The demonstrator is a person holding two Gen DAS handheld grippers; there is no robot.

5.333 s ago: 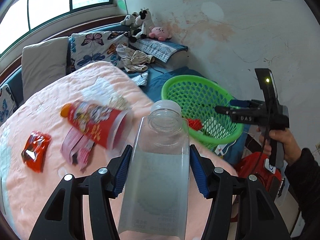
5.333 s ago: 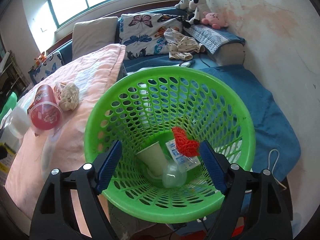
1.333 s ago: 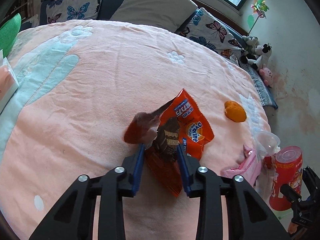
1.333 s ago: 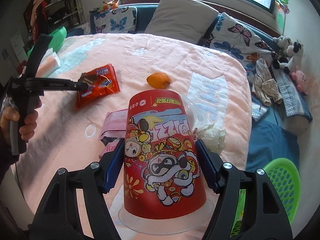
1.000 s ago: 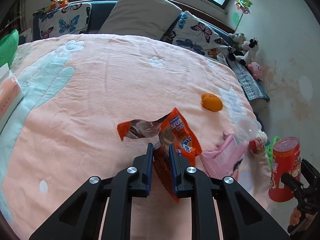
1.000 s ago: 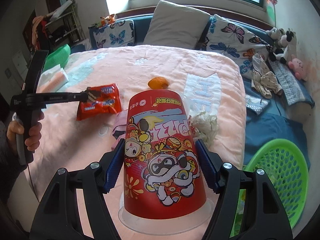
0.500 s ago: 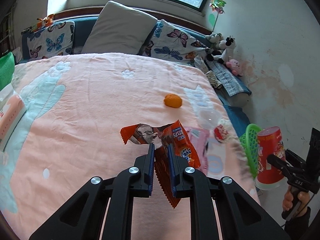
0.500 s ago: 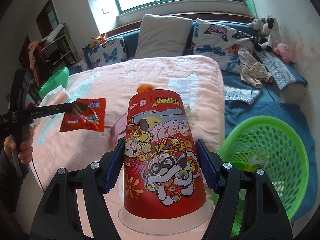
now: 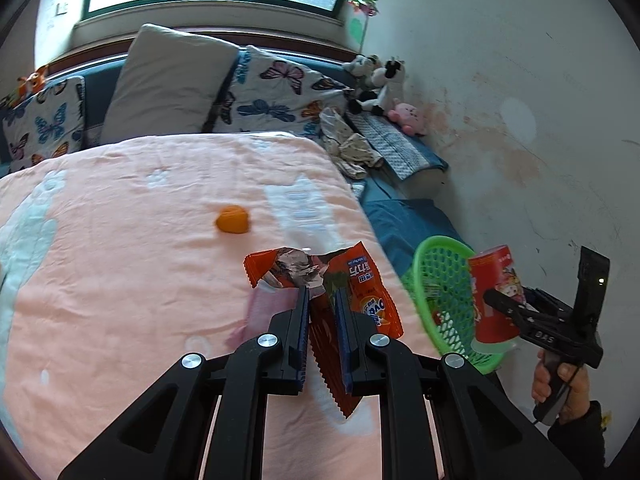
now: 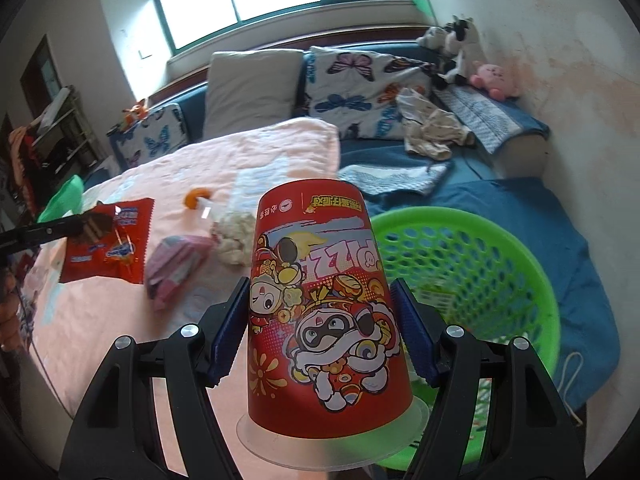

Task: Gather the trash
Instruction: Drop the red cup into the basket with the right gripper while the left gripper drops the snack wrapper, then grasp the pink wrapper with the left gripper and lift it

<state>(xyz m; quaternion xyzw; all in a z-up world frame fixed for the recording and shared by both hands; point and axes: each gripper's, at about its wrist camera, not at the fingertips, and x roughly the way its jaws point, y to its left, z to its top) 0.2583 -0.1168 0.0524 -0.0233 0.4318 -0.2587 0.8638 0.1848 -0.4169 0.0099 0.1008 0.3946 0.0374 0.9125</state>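
Observation:
My left gripper (image 9: 322, 300) is shut on an orange-red snack wrapper (image 9: 360, 292) and holds it in the air above the pink bedspread. My right gripper (image 10: 324, 316) is shut on a red cartoon-printed cup (image 10: 320, 300), held upside down beside the green mesh basket (image 10: 500, 248). In the left wrist view the cup (image 9: 496, 292) is at the near rim of the basket (image 9: 440, 280). In the right wrist view the wrapper (image 10: 108, 240) hangs at the far left. A pink packet (image 10: 176, 264), a crumpled white wad (image 10: 232, 240) and an orange peel (image 10: 196, 197) lie on the bedspread.
Pillows (image 9: 172, 80) with butterfly covers line the head of the bed under the window. Plush toys (image 9: 376, 84) and loose clothes (image 9: 352, 152) sit along the stained wall. A blue sheet (image 10: 520, 208) lies under the basket. A green object (image 10: 64, 196) is at the far left.
My left gripper closed on the wrapper, lifted it off the bedspread and carried it right toward the basket. My right gripper carried the cup from over the bed to the basket's side.

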